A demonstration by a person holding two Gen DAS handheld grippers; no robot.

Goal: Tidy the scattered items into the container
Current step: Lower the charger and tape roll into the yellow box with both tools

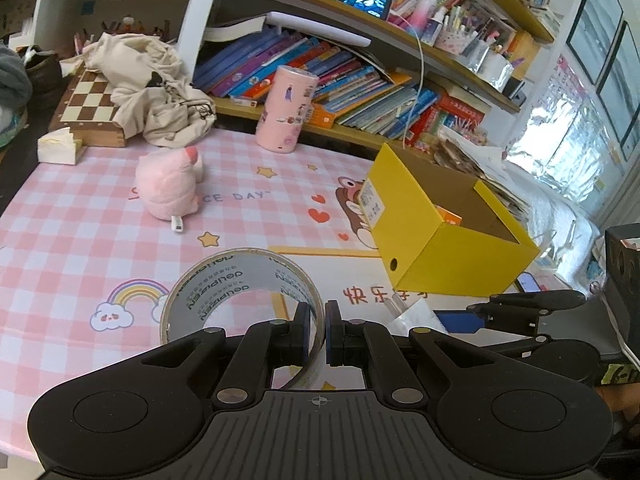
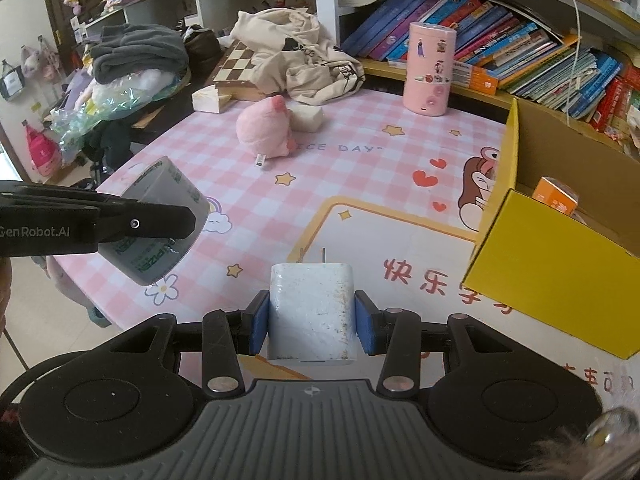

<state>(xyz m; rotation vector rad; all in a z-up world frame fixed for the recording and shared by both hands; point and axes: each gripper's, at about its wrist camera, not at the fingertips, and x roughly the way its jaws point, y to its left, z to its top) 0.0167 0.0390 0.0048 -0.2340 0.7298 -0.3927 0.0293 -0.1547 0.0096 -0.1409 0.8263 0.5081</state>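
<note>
right hand-held gripper (image 2: 312, 322) clamping white charger (image 2: 311, 312), yellow box (image 2: 560, 280)

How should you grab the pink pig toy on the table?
Pinch the pink plush pig across its round body, coming down from above. It lies free on the table mat, soft and squashy, so the fingers can probably close around its middle.

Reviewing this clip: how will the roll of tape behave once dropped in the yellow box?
The tape roll is a thin, nearly spent ring, so probably light. Being round, it may roll if it lands on edge. The left tongs pinch only its wall, so it might flex slightly.
</note>
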